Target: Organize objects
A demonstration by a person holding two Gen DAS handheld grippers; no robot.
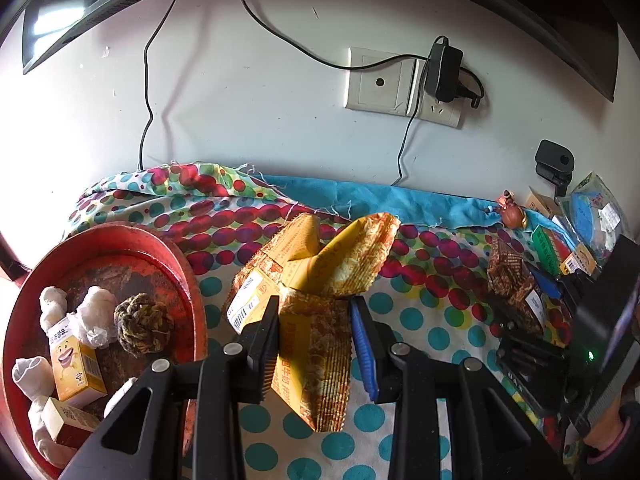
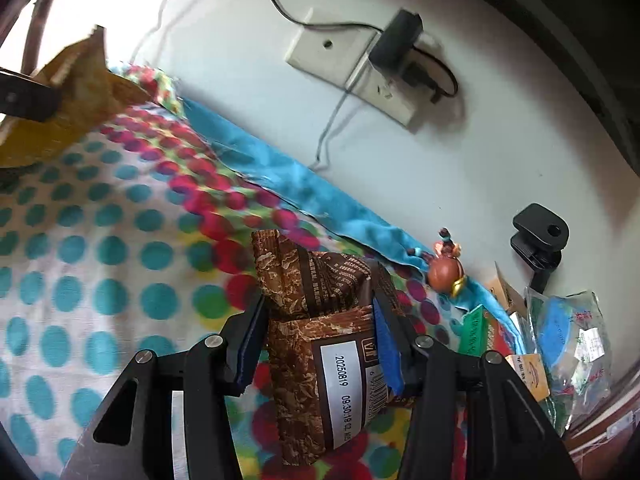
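Nearest to me, my left gripper (image 1: 316, 344) is pinched nearly shut on the yellow snack wrapper (image 1: 316, 280), its pads biting the crimped lower part while the two upper flaps splay toward the wall. I judge it to be light, crinkly and floppy; the crimped seam looks like the firmest place to hold, since the smooth film would probably slide.

My right gripper (image 2: 316, 344) is narrowed around the brown wafer packet (image 2: 320, 344), both pads pressing its sides just above the date label. There is no earlier view to say more than that. I take this packet to be light too, a little stiffer through the middle if the wafer is inside, and brittle, so I would hold the body gently rather than the serrated end.

Both packets are over the polka-dot cloth (image 1: 416, 320). To the left sits the red tray (image 1: 192, 280), holding a small yellow carton (image 1: 76, 364), white wrapped bundles (image 1: 94, 316) and a knotted rope ball (image 1: 142, 326). Farther right, near the blue cloth (image 2: 320, 200), stand a small figurine (image 2: 444, 264) and a heap of boxes and bags (image 2: 560, 340). At the wall, an adapter (image 1: 442, 70) is plugged into the socket.
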